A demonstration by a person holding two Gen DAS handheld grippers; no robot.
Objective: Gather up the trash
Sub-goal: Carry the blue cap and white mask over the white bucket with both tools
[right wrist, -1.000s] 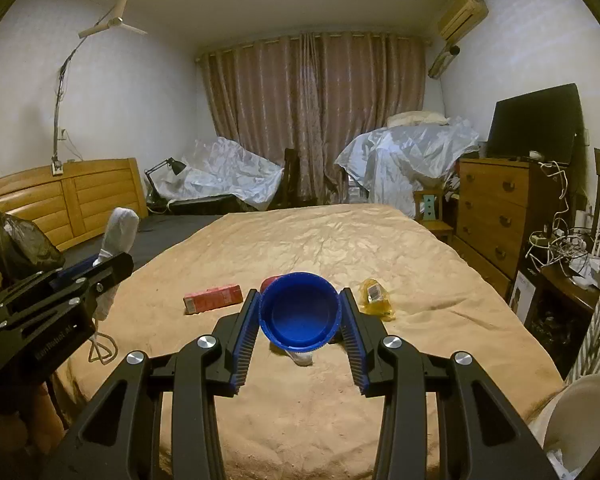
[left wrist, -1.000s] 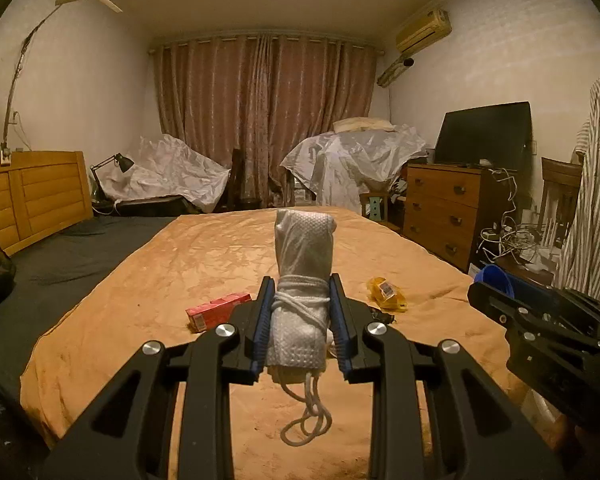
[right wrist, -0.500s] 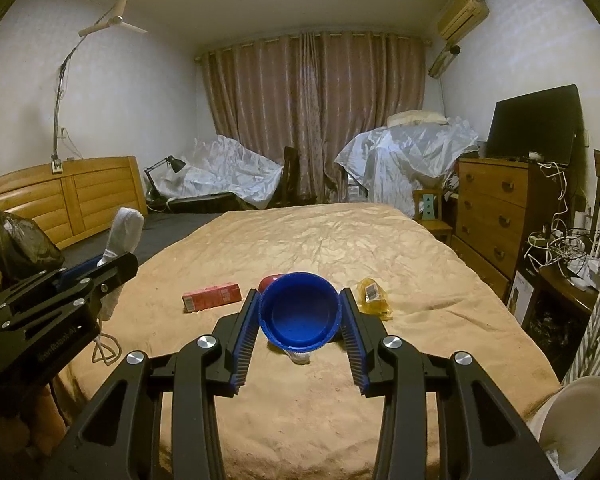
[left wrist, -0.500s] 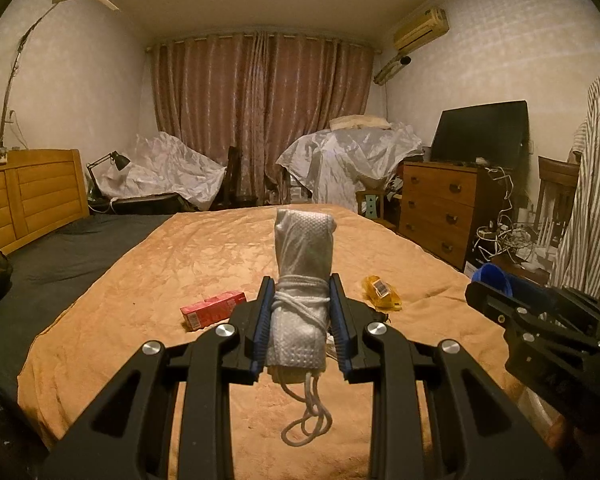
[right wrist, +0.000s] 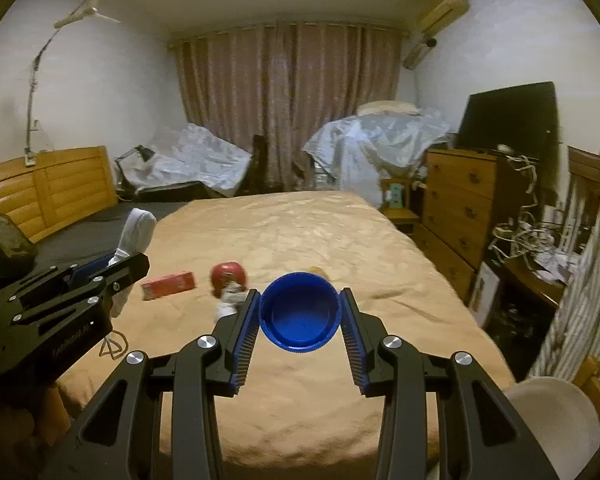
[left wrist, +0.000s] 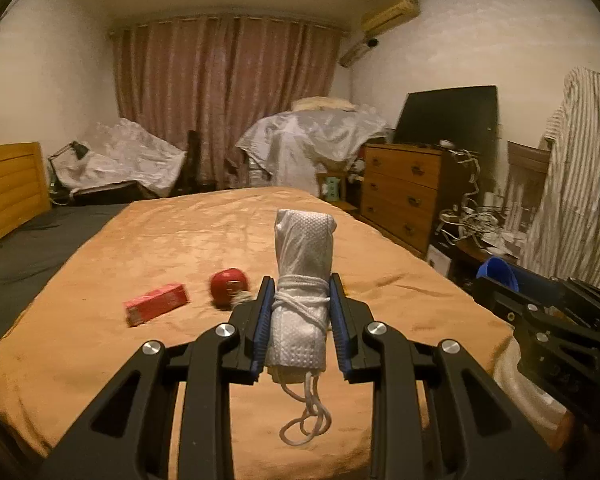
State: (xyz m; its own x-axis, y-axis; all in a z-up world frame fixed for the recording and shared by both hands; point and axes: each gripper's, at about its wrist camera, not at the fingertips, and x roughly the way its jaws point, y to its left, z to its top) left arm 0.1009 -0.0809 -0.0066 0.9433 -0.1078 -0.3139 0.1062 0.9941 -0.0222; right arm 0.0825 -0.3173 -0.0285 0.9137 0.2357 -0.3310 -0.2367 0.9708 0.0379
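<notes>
My left gripper [left wrist: 300,312] is shut on a rolled white face mask [left wrist: 302,276] that stands upright between the blue pads, its ear loops hanging below. My right gripper [right wrist: 299,312] is shut on a round blue cap [right wrist: 299,316], hollow side facing the camera. On the tan bedspread [right wrist: 308,232] lie a red carton [left wrist: 156,303], a round red object [left wrist: 229,282] with a bit of white scrap beside it, and a yellow wrapper [right wrist: 317,270] mostly hidden behind the cap. Each gripper shows at the edge of the other's view: the right [left wrist: 540,320], the left [right wrist: 60,304].
A wooden dresser [right wrist: 460,204] with a dark screen on top stands right of the bed, tangled cables beside it. Striped cloth [left wrist: 576,184] hangs at far right. A white round rim [right wrist: 552,420] sits low right. Covered furniture and curtains fill the back; a wooden headboard [right wrist: 48,188] is left.
Both views have swung sideways: the bed items sit further right relative to the grippers, the round red object has come into sight, and the yellow wrapper is now mostly hidden. Both grips unchanged.
</notes>
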